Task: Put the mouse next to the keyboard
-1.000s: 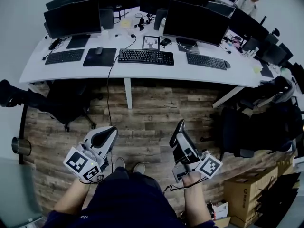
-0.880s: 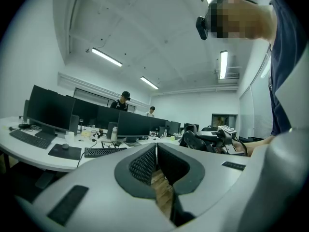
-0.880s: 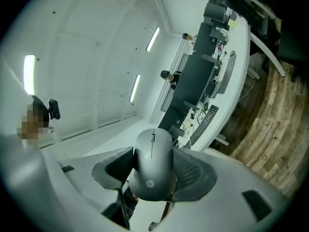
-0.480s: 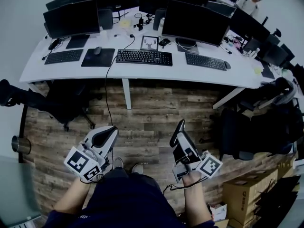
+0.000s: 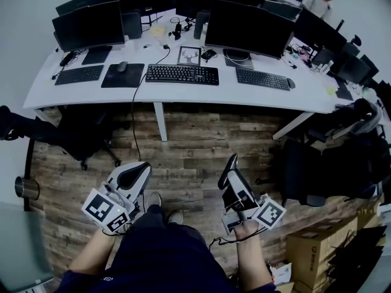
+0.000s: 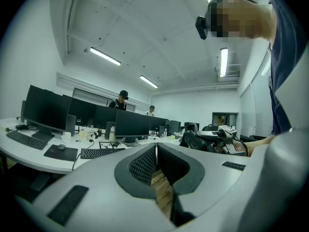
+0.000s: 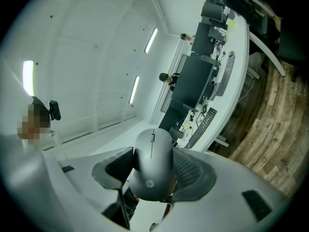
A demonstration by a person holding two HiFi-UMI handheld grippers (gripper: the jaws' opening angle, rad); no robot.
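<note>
we've got the mouse clamped in our right gripper, held low over the wood floor. our left gripper is closed up with nothing in it. the middle keyboard sits on the white desk, well away from the mouse.

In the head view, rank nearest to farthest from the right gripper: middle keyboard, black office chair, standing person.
From the right gripper, holding the mouse:
1. black office chair, floor at right
2. middle keyboard, on the desk ahead
3. standing person, beyond the desks
</note>
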